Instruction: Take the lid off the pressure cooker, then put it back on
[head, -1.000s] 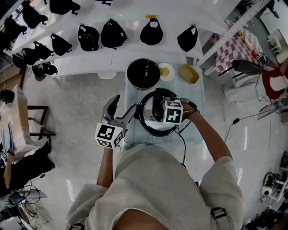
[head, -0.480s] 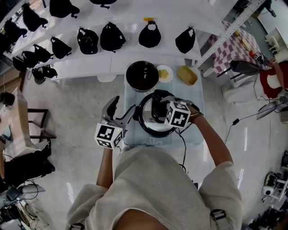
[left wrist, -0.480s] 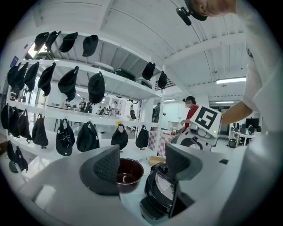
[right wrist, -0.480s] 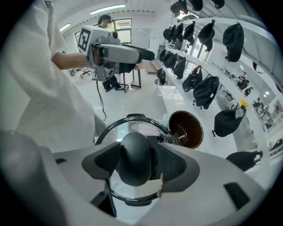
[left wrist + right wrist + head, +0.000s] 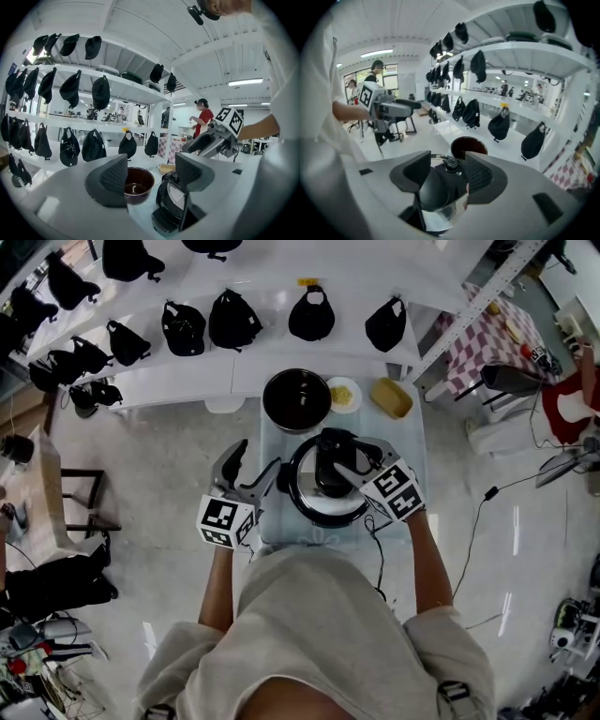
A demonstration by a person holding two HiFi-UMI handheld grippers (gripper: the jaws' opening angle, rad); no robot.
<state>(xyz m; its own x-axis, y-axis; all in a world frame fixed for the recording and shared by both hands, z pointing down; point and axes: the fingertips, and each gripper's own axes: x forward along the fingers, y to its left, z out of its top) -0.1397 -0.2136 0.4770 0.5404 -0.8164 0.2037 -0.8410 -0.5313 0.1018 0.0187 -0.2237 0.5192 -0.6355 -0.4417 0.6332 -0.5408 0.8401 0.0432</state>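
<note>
The pressure cooker (image 5: 323, 501) stands on a small table with its steel lid on and a black handle (image 5: 333, 465) across the top. My right gripper (image 5: 356, 460) reaches in from the right. Its jaws are closing, with the lid's black handle (image 5: 436, 187) between them, and I see no pad pressing on it. The lid's valve (image 5: 450, 164) shows just beyond the right gripper (image 5: 447, 171). My left gripper (image 5: 255, 460) stands open and empty at the cooker's left side. In the left gripper view the cooker (image 5: 171, 206) sits below the right jaw of the left gripper (image 5: 151, 176).
Behind the cooker are a dark bowl (image 5: 297, 397), a small plate of yellow food (image 5: 344, 390) and a yellow container (image 5: 394, 395). White shelves hung with black caps (image 5: 234, 310) curve round the back. A cable (image 5: 380, 549) hangs off the table's near right.
My right gripper has drawn back from over the lid toward the right and rolled, its marker cube now lower right. The left gripper and the lid have not moved.
</note>
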